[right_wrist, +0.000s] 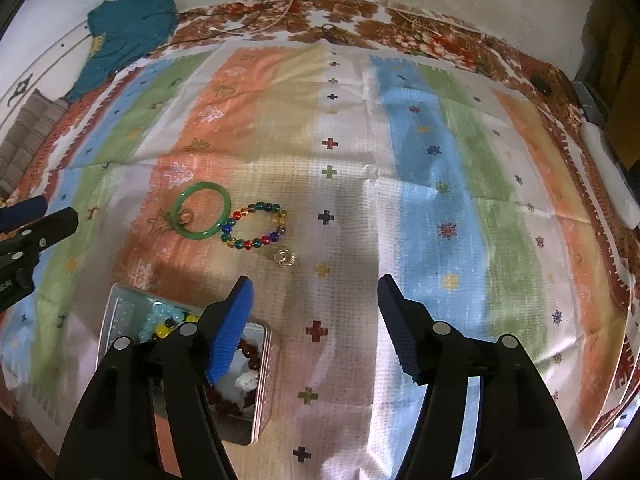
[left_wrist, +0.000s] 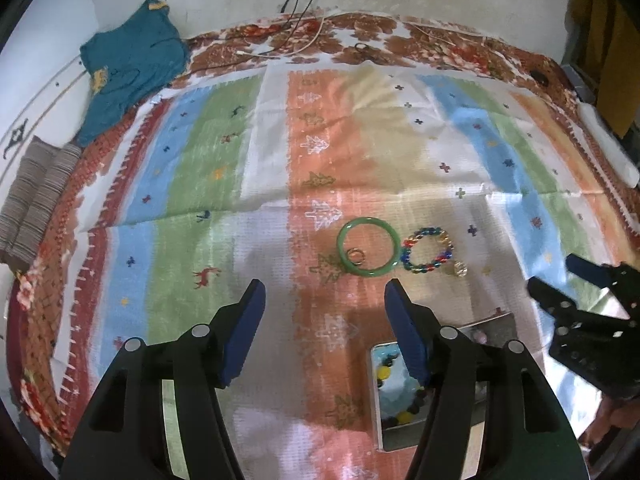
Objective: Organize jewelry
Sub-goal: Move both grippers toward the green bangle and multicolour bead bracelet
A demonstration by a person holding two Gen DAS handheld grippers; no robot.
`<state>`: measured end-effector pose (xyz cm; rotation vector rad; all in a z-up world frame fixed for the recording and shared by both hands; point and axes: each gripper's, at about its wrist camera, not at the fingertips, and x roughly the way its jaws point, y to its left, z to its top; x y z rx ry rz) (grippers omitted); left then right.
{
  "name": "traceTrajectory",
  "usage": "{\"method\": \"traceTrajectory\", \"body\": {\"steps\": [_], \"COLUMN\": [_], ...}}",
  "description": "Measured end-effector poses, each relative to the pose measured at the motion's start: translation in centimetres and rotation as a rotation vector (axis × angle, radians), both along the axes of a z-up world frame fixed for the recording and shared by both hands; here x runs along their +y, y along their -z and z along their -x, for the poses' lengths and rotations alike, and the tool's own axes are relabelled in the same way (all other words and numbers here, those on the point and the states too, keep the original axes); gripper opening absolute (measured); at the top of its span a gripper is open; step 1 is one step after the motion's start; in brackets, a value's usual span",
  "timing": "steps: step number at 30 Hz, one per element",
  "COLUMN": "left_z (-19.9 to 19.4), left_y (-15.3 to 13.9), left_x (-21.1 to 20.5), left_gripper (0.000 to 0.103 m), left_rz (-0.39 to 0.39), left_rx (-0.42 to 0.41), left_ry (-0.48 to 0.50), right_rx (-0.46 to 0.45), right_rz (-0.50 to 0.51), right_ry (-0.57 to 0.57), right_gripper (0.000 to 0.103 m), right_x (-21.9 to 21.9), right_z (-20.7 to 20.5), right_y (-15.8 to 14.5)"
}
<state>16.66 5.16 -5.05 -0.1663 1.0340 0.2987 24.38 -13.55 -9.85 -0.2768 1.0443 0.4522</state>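
Left wrist view: the left hand-held gripper is spread wide and grips nothing, hovering over the striped cloth. Beyond its tips lies a green bangle with a small gold ring inside its near-left rim. Just right of the bangle sits a multicoloured bead bracelet, and near that a small pale trinket, too small to identify with confidence. An open metal tin lies near, partly behind the right finger; it holds yellow, dark and pale blue beads. The right hand-held gripper shows at the right edge, its fingers parted and empty.

Right wrist view: the right hand-held gripper is likewise wide apart, nothing between the pads. The tin lies near left, containing pale blue and yellow beads, dark red beads and a whitish piece. Bangle, bracelet and trinket lie farther out on the cloth, outside the tin. A teal garment lies far left.
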Motion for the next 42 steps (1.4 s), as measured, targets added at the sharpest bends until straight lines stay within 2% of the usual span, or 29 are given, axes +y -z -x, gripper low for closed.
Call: {"method": "traceTrajectory", "body": {"steps": [2,11,26,42], "left_z": [-0.3,-2.4,-5.6,-7.9], "left_y": [-0.1,1.2,4.1,6.8], "left_x": [-0.1,0.9,1.5,2.7], "left_gripper": [0.066,0.066,0.068,0.068], "left_rz": [-0.005,-0.033,-0.045,-0.019], "left_rx": [-0.006,0.008,0.084,0.147], "left_ry": [0.004,-0.014,0.003,0.018], "right_rx": [0.000,0.042,0.080,0.130], "right_rz": [0.002,-0.004,0.033,0.066], "right_ry": [-0.005,0.000,0.008,-0.031], "right_gripper": [0.069,0.069,0.071,0.071], "right_x": [0.4,1.4,2.0,3.6], "right_z": [-0.3,-1.8,-4.1,-5.9], "right_y": [0.1,1.3,3.4,5.7]}}
